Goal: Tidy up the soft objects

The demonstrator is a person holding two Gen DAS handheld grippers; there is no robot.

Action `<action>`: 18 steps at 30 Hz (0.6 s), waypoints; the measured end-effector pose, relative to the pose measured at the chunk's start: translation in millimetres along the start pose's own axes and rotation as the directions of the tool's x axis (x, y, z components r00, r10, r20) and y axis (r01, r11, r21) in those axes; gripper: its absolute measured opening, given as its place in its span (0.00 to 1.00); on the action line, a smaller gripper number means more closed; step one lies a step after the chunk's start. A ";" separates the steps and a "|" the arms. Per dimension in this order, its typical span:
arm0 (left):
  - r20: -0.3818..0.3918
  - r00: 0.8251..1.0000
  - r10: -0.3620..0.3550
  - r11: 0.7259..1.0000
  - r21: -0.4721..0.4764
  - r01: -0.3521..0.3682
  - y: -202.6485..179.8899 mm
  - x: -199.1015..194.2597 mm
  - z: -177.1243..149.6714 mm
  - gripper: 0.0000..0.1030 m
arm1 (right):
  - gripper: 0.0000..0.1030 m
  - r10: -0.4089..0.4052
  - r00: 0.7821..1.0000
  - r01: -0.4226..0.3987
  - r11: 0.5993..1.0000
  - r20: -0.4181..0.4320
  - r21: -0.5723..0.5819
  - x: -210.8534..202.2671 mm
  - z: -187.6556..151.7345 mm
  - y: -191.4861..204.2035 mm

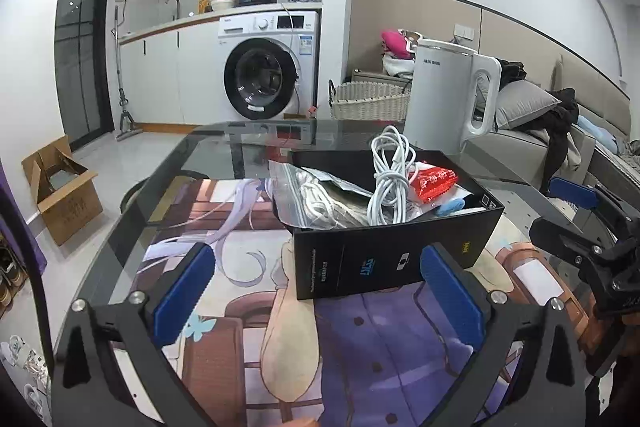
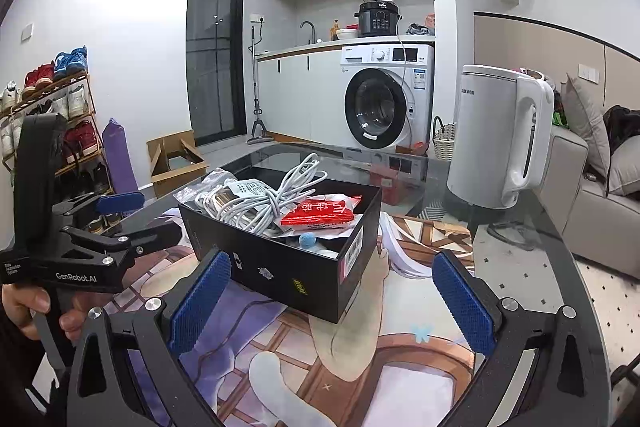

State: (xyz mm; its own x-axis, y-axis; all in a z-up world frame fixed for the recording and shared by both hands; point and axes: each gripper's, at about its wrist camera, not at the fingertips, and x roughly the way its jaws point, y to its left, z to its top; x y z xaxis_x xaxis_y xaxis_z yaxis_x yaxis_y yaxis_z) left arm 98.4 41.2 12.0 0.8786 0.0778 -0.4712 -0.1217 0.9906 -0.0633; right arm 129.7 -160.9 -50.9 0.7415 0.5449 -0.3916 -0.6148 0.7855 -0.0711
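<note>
1. Black cardboard formed the open box [image 1: 394, 247] that sat on the printed mat [image 1: 360, 347] over the glass worktop [image 1: 168, 163], in front of both cameras.
2. Inside it lay the soft things: a bundle of white cable [image 2: 264, 203], a red packet [image 2: 320, 215], a clear zip bag [image 1: 316, 195] and a small blue ball [image 2: 308, 239] (partly buried).
3. The left hand-held gripper [image 1: 316, 291] hovered just short of the box's near wall, its blue pads [image 1: 184, 291] spread wide and holding nothing.
4. The right hand-held gripper [image 2: 330, 301] stood likewise apart and empty, facing the box's corner.
5. A white kettle [image 2: 496, 139] stood behind the box, well clear of it.
6. Judging by this, the box looked already filled, so the step in hand was either a last tidying or a pause before reaching in.
7. Any next move would call for lowering one gripper over the rim onto the cable, which stuck up highest, and closing gently so the loops did not snag the packet.
</note>
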 end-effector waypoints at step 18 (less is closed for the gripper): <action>0.014 1.000 0.016 1.000 0.021 -0.016 -5.3 -3.0 -2.2 1.00 | 1.00 -0.010 1.000 0.010 0.999 0.005 -0.044 -0.8 -1.2 8.0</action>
State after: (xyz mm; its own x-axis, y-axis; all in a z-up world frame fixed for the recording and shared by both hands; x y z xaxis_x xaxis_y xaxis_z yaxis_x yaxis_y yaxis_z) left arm 95.4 35.5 11.8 0.8827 0.0954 -0.4602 -0.1264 0.9913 -0.0370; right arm 123.9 -155.4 -52.2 0.7488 0.5383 -0.3867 -0.6183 0.7775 -0.1150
